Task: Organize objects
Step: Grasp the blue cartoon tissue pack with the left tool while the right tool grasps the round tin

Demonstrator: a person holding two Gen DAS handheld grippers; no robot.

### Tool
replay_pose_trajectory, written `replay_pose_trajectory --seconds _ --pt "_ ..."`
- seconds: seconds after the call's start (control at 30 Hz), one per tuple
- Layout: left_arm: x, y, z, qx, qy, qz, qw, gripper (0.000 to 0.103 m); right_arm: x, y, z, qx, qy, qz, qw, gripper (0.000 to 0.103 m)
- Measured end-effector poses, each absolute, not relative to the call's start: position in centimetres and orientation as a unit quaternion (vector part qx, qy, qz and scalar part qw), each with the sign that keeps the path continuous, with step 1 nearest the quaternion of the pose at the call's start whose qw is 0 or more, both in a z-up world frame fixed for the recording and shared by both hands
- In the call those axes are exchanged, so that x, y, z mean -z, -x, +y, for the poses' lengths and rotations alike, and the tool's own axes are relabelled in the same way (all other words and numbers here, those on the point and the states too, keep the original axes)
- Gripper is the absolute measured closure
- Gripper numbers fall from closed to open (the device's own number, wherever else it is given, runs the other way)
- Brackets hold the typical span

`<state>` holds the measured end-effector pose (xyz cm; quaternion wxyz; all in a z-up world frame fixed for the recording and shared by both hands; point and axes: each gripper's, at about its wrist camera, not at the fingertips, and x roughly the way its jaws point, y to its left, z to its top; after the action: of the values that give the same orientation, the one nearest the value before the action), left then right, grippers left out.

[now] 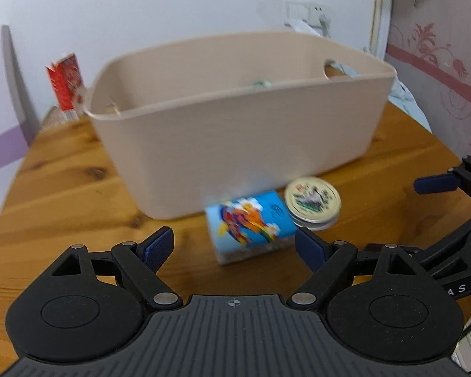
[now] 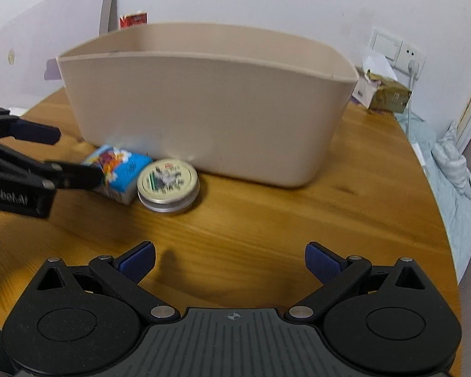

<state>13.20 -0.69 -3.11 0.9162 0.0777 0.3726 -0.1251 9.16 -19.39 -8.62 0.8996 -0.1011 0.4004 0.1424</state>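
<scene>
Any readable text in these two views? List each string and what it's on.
"nRobotAI", seen mirrored and cut off at the frame edge: on the left gripper.
"A S", cut off: on the right gripper.
Blue carton: cartoon print, lettering blurred.
Round tin lid: label blurred.
Red packet behind the beige bin: unreadable.

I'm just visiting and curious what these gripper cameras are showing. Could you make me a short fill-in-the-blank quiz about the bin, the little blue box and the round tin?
1. The blue cartoon-printed box and the round metal tin sit on the ____ table.
2. Both lie ____ the beige plastic bin, not in it.
3. The left gripper has its jaws ____ around the box.
4. The right gripper holds ____.

Missing words: wooden; outside; open; nothing
</scene>
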Motion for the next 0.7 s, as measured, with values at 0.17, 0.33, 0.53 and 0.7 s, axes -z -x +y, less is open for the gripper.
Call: replay_pose_trajectory --seconds 0.17,0.33,0.53,0.7 --pt "4.8 -13.9 -1.8 0.124 -0.076 0.373 0.917 0.017 9.4 -9.3 -19.7 -0.142 0.087 0.402 0.901 0.000" --pt "5.5 -14.8 -2.7 0.102 -0.080 0.374 0.919 0.017 9.8 -9.7 -19.5 -0.145 0.073 0.395 0.904 0.000" --pt "5.6 -15.7 -1.8 0.064 -0.050 0.383 0.920 0.017 9.9 -10.1 -18.6 -0.150 0.069 0.389 0.907 0.000" --pt "5.7 -16.1 -0.2 0.048 -0.028 0.388 0.920 0.016 10.1 -10.5 -17.9 -0.156 0.069 0.379 0.910 0.000"
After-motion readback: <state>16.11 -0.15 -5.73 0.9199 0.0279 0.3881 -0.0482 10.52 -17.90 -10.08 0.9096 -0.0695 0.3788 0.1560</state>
